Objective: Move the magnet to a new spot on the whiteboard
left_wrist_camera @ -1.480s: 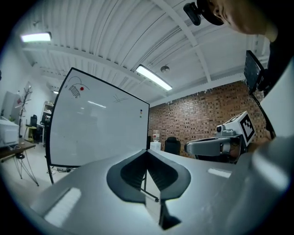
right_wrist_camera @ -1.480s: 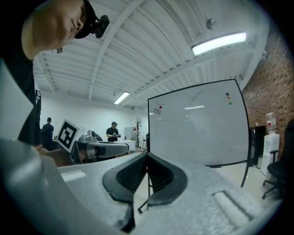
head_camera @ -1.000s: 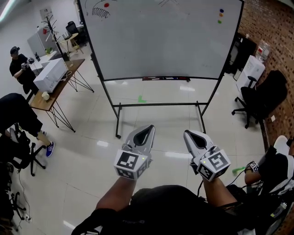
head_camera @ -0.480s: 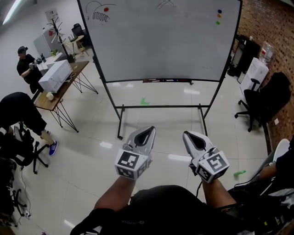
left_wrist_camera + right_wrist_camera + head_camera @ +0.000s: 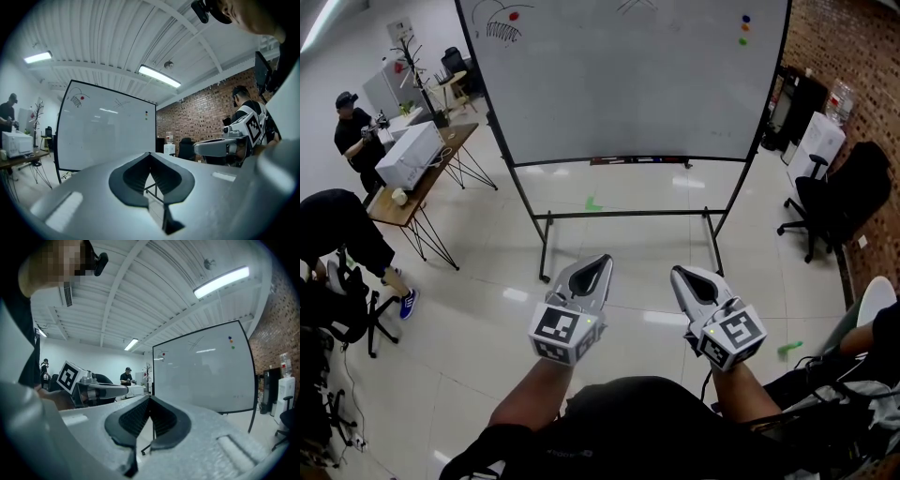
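Left gripper [image 5: 600, 262] and right gripper [image 5: 679, 273] are both held pressed together, empty, well back from the whiteboard [image 5: 628, 84]. Three magnets [image 5: 743, 28] are stuck at its top right, one red magnet [image 5: 514, 15] top left.

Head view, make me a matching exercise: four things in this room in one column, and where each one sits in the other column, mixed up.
1 red magnet
2 green magnet
3 black office chair
4 white box

A on the wooden table at left
B top left of the whiteboard
C top right of the whiteboard
D by the brick wall at right

Pairs: 1-B, 2-C, 3-D, 4-A
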`<control>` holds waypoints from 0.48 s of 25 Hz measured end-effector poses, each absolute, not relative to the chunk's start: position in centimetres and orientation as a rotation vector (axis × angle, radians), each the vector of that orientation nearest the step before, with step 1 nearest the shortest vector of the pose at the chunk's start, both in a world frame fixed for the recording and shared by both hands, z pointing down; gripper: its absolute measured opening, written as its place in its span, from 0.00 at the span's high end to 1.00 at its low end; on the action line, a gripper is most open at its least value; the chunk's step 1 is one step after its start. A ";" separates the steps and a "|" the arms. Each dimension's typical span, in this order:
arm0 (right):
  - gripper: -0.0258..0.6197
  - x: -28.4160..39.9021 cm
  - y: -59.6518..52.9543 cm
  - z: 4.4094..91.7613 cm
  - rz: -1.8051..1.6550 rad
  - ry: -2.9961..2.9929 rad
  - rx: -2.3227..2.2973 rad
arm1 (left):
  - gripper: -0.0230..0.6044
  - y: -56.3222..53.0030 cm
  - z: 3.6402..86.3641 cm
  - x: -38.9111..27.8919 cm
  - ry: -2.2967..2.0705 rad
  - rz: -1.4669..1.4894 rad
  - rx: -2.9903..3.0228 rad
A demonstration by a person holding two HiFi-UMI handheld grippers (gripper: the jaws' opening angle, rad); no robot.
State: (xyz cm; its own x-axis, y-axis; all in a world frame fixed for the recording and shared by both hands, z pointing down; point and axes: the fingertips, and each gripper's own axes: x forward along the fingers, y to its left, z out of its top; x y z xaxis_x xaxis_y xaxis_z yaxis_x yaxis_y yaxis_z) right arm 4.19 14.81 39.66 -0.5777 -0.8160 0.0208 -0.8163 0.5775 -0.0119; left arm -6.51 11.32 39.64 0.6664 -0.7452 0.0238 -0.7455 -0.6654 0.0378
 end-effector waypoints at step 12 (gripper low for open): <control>0.94 4.0 15.0 39.8 0.035 -2.761 1.457 | 0.94 11.2 40.0 -7.1 -1.274 0.000 2.845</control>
